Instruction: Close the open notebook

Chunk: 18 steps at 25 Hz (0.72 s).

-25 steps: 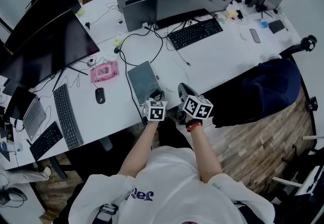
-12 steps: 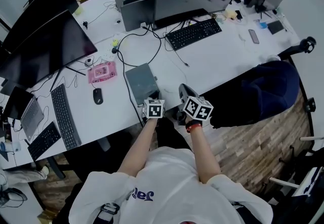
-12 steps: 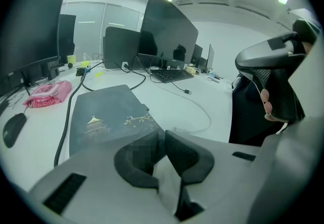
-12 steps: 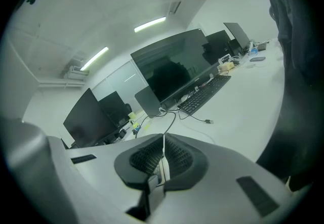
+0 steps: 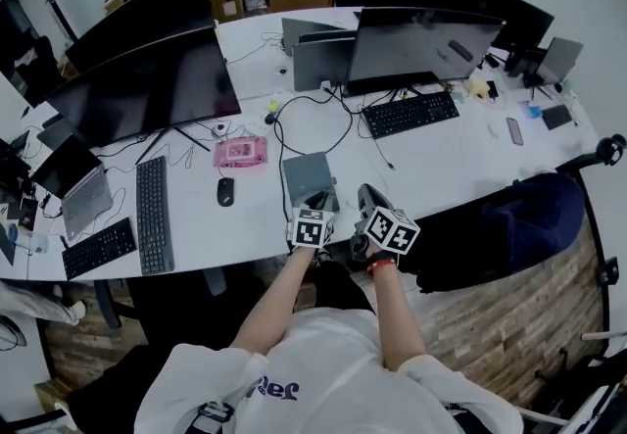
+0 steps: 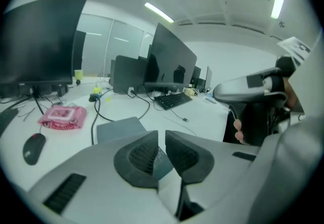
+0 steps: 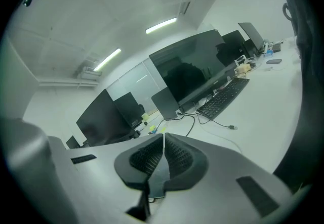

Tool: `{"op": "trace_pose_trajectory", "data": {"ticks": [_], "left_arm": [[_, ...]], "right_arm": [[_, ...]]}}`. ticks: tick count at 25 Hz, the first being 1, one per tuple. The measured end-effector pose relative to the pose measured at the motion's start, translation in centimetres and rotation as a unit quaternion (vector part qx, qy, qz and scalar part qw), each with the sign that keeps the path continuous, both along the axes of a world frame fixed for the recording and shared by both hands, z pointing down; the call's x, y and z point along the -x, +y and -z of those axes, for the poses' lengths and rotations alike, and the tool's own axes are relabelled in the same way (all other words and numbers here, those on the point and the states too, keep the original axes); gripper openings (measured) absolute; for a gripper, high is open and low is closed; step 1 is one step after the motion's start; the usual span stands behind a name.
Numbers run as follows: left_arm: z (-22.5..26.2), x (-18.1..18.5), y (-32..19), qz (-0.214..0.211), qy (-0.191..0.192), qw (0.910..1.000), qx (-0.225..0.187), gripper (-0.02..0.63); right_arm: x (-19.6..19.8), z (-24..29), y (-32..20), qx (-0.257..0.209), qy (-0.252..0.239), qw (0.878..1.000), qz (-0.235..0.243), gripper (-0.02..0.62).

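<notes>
Grey cover up, the notebook lies flat and shut on the white desk in the head view, just ahead of your two hands, as it did in the earlier pictures. What has changed is you: your head has tipped up to take in more of the room, and both tools sit at the notebook's near edge, not on it. In the left gripper view, your left gripper has just been closing its jaws down to a narrow slit with nothing in it; the notebook shows beyond the tips, untouched. In the right gripper view, your right gripper has its pads pressed together on nothing I can make out, and points across the desk. I judge the closing done.
</notes>
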<state>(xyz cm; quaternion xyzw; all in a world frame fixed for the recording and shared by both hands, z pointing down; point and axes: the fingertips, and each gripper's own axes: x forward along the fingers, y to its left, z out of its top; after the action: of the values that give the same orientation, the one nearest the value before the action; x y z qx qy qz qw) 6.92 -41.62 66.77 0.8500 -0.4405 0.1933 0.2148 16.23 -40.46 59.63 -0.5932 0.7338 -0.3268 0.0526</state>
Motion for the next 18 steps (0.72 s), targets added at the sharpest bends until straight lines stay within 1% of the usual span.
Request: {"op": "trace_pose_trajectory", "data": {"ticks": [3,5,8,11,15,18], "left_arm": [[4.5,3.3,0.0,0.027,0.014,0.9986,-0.042,0.058],[6.7,5.7,1.0,0.043,0.018,0.9969,-0.064,0.058],[9.3,9.1,2.9,0.065,0.029,0.9937,-0.087,0.058],[12.1,11.9,4.6,0.072,0.044,0.9914,-0.101,0.058],[15.0,15.4,7.1,0.085,0.040,0.9872,-0.129,0.057],[16.7,17.1,9.1,0.096,0.028,0.9825,-0.157,0.052]], "right_arm": [[2.3,2.5,-0.1,-0.023,0.006,1.000,0.020,0.021],[3.8,3.8,0.6,-0.036,0.017,0.999,0.030,0.021],[5.9,5.6,2.2,-0.053,0.039,0.997,0.046,0.018],[8.0,7.4,3.6,-0.072,0.056,0.994,0.059,0.018],[10.4,9.2,6.2,-0.093,0.091,0.989,0.072,0.015],[11.3,10.2,8.0,-0.110,0.105,0.985,0.076,0.015]]}}
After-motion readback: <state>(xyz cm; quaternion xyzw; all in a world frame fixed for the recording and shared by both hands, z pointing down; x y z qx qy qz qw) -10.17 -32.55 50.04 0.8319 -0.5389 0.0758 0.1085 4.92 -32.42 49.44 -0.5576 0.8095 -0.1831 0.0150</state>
